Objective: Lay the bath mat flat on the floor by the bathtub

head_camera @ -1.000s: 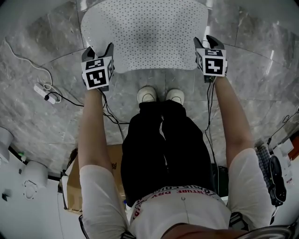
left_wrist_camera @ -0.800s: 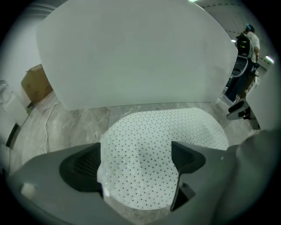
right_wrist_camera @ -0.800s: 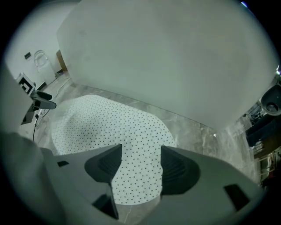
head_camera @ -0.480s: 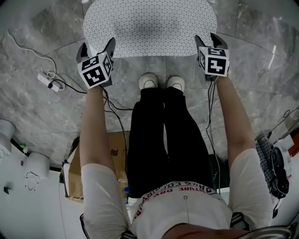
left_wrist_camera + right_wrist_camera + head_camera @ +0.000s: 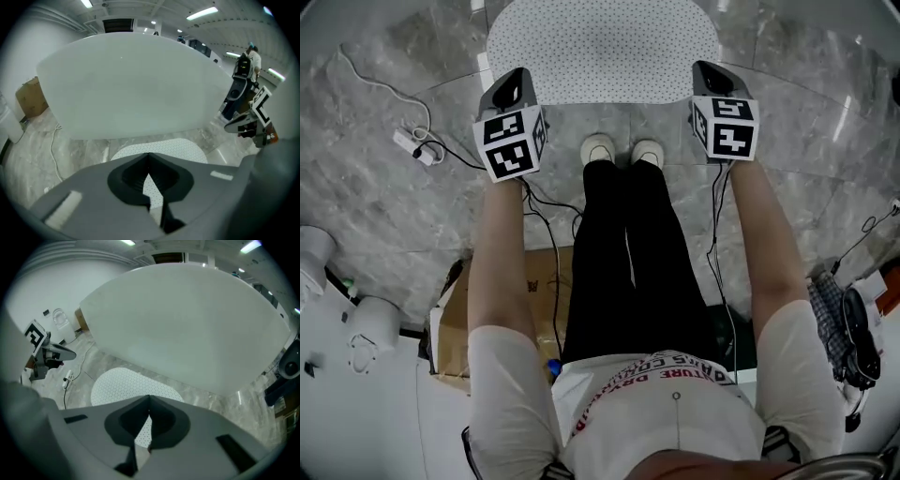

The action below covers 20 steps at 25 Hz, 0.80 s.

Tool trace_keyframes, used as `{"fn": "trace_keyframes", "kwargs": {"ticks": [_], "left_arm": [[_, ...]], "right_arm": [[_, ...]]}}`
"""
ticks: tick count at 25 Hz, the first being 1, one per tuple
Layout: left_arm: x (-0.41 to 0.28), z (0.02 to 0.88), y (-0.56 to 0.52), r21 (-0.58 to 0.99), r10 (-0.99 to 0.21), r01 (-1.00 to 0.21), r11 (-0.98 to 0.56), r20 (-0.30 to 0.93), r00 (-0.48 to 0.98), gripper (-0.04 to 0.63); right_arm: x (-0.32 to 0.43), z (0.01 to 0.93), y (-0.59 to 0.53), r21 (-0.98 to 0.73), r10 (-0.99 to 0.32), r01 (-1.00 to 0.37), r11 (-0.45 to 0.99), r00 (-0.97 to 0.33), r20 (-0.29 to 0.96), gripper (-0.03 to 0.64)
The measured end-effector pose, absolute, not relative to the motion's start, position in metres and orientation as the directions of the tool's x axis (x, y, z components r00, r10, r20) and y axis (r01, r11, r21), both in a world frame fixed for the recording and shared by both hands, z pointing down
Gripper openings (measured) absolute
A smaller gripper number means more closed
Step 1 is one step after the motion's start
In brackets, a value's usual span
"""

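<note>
Changed since 1 second ago: my 2 grippers have lifted off the near corners of the bath mat [image 5: 602, 47], and their jaws, spread wide a moment ago, have just closed.

1. Left gripper [image 5: 514, 82]: jaws pressed together, nothing between them; marker cube faces up, and the tips point down toward the mat's near left corner without touching it.
2. Right gripper [image 5: 712, 71]: jaws pressed together, nothing between them; it hangs clear over the mat's near right corner, about level with the left one.
3. Bath mat: white, dotted, with rounded ends. It lies flat on the grey marble floor [image 5: 375, 187], just ahead of my 2 white shoes [image 5: 623, 150] and apart from them. In both gripper views it lies just beside the foot of the white bathtub [image 5: 136, 84], long side along the tub.
4. Power strip [image 5: 411, 142]: on the floor to my left, well apart from the mat, with a white cable [image 5: 366, 80] looping away from it.
5. Cardboard box [image 5: 455, 328]: on the floor behind my left arm.
</note>
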State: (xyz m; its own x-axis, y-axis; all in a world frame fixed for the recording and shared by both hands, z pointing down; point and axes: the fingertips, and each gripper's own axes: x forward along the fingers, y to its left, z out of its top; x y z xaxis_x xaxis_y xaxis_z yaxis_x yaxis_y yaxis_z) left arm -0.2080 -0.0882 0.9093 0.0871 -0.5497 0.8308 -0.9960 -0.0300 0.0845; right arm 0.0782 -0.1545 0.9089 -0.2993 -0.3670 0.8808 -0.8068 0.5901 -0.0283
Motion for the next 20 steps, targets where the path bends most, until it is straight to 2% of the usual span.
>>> {"fn": "trace_keyframes", "kwargs": {"ticks": [7,16,20], "left_arm": [[-0.169,0.798,-0.093,0.161,-0.622,-0.979,-0.128,0.756,0.206,0.012],[-0.131,0.563,-0.117,0.170,-0.789,-0.952,-0.256,0.532,0.307,0.012],[-0.132,0.454,-0.128,0.151,-0.851,-0.945,-0.289,0.411,0.326,0.011]], "right_arm": [[0.056,0.787,-0.158,0.031,-0.475,-0.781,0.624,-0.348,0.809,0.009],[0.028,0.578,-0.150,0.017,-0.594,-0.777,0.630,-0.467,0.655,0.009],[0.021,0.475,-0.155,0.002,-0.676,-0.798,0.603,-0.509,0.533,0.009]]}}
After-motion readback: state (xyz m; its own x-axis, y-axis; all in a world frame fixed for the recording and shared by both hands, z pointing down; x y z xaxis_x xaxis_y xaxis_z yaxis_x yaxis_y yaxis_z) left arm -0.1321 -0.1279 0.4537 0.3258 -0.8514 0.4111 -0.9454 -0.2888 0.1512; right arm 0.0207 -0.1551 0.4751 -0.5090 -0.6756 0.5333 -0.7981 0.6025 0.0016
